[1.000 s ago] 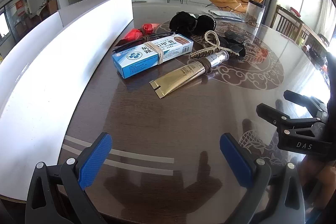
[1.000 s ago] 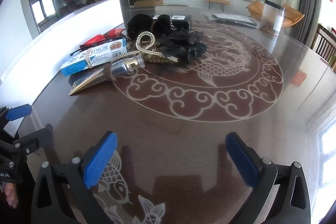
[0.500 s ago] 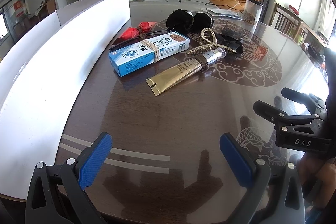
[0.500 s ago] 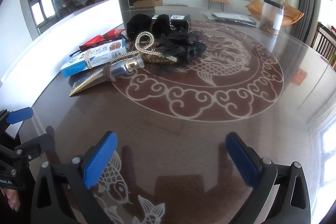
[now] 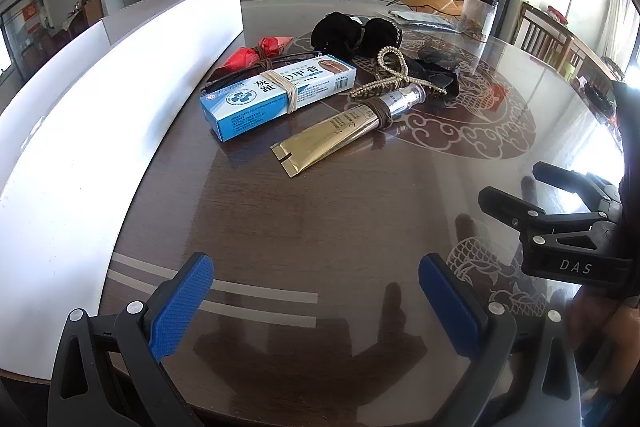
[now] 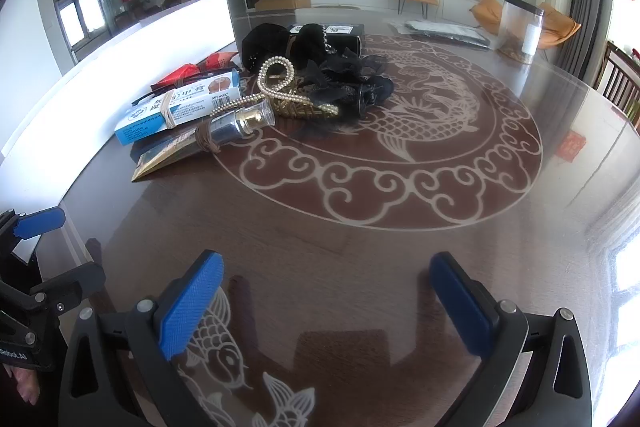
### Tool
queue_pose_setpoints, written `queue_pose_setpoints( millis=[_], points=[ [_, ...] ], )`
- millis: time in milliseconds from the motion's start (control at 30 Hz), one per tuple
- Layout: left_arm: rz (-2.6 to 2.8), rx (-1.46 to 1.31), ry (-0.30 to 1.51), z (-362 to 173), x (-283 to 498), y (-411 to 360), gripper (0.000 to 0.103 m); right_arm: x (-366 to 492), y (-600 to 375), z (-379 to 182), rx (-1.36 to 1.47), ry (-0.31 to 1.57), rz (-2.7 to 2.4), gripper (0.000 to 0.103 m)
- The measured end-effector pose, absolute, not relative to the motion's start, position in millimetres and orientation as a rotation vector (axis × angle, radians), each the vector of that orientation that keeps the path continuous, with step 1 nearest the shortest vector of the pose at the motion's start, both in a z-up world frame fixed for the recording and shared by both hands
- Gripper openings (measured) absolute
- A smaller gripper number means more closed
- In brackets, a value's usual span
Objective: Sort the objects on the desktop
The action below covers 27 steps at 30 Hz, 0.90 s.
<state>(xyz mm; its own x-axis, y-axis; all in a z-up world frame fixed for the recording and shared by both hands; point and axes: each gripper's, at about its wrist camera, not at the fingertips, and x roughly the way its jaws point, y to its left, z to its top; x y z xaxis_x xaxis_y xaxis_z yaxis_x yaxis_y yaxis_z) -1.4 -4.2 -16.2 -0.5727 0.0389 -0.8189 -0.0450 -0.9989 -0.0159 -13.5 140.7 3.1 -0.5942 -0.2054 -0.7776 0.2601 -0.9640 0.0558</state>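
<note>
both hand-held grippers spread, empty: left [image 5: 316, 301], right [image 6: 326, 301]. 1 blue box [image 5: 278, 95], 1 gold tube [image 5: 340, 133], 1 pearl band [image 6: 272, 75].

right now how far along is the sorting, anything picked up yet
Nothing looks sorted yet. The blue ointment box, gold tube, pearl hair clip, red packet and black hair accessories all sit in one cluster on the round table. Nothing is in hand: the left gripper and right gripper are both open and empty, short of the pile. The whole sort is left.
</note>
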Motion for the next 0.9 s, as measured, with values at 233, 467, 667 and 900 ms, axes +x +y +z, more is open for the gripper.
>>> queue_pose_setpoints(
  millis=[233, 467, 667, 900],
  points=[
    [2.744, -1.431, 0.008, -16.1, -0.8, -3.7, 0.103, -15.2, 140.3, 1.2, 1.264, 0.095, -2.585, 0.103],
    [2.744, -1.429, -0.002, -15.6, -0.3, -4.5, 0.103, -15.4, 140.0, 1.0, 1.268, 0.097, -2.584, 0.103],
    [2.741, -1.429, -0.013, -15.5, -0.3, -5.6, 0.103, -15.3, 140.0, 1.0, 1.268, 0.097, -2.584, 0.103],
    [2.741, -1.43, -0.013, -15.4, -0.4, -5.8, 0.103, -15.4, 140.0, 1.0, 1.268, 0.097, -2.584, 0.103]
  ],
)
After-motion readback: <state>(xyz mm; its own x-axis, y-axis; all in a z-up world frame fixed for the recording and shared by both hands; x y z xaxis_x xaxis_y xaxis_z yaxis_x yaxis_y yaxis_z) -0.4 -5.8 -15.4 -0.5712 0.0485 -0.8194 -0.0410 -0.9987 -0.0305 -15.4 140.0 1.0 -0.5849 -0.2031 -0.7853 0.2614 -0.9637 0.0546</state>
